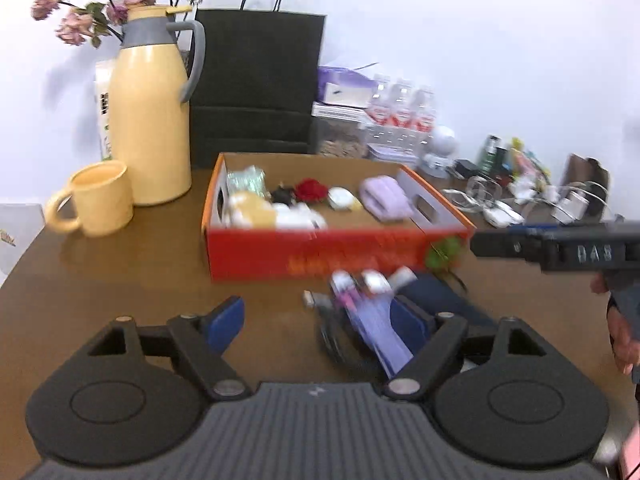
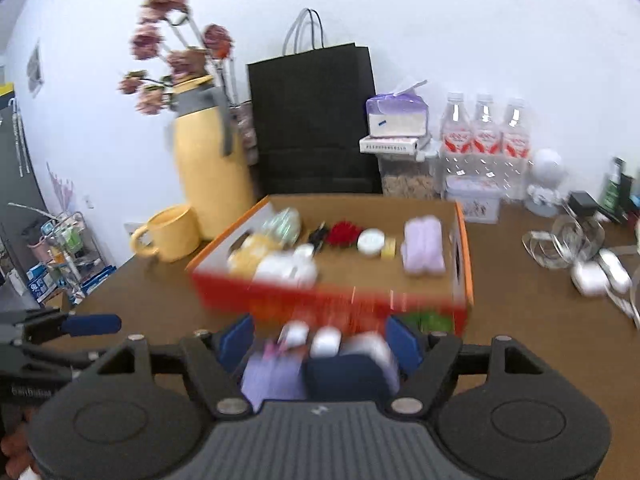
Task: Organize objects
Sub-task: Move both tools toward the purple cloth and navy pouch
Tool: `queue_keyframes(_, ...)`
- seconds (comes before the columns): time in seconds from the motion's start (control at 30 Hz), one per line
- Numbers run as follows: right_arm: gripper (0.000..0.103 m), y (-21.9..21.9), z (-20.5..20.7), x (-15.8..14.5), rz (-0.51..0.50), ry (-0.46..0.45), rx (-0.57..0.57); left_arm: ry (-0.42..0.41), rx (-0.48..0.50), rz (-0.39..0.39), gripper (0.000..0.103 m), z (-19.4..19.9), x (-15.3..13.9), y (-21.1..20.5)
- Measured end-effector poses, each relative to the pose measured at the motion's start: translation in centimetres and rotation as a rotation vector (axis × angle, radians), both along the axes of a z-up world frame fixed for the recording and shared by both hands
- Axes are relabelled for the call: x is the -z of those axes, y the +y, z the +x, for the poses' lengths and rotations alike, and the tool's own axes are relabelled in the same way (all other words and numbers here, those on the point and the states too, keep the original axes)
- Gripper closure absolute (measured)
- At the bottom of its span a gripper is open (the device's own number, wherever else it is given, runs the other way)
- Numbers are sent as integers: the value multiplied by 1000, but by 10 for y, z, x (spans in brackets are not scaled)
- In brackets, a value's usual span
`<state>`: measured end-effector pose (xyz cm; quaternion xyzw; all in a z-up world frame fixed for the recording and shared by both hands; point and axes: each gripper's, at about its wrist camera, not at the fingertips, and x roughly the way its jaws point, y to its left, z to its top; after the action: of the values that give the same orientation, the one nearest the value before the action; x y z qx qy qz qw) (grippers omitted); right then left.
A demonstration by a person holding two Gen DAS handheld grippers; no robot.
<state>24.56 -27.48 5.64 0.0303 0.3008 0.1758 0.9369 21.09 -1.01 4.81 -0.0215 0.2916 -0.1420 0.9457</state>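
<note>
An orange cardboard box (image 1: pixel 320 256) (image 2: pixel 464 264) stands open on the brown table. Inside lie a lilac rolled cloth (image 1: pixel 386 198) (image 2: pixel 424 250), a red flower (image 1: pixel 311 190) (image 2: pixel 343 234), a white round tin (image 2: pixel 370 242) and other small items. In front of the box is a blurred pile: a lilac packet (image 1: pixel 376 330) (image 2: pixel 272 376), a dark navy item (image 1: pixel 440 296) (image 2: pixel 348 372) and small white pieces. My left gripper (image 1: pixel 316 324) is open, the pile beside its right finger. My right gripper (image 2: pixel 320 346) is open around the pile.
A yellow thermos (image 1: pixel 150 120) and yellow mug (image 1: pixel 98 204) stand left of the box, with a black paper bag (image 1: pixel 256 88) behind. Water bottles (image 2: pixel 484 132), a tissue pack and cable clutter (image 1: pixel 520 196) fill the right. The table edge runs along the left.
</note>
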Motion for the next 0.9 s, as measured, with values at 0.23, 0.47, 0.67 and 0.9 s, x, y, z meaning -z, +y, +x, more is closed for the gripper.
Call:
queue_keyframes(0.23,23,-10,-137,34,47,18,77,-50,-27,58,12,-106,13,0)
queue_keyframes(0.47,24,-17,-152,29,-72,7,105,-44,23,84,12,-115,20,-11)
queue_keyframes(0.67,24,-13,-134,40,-74,0,119,19,22,52,13,-90,37,-17)
queue_keyframes(0.9,24,-13,-63,57,-91,12,142,-10,99,55,30,-18,51,-45)
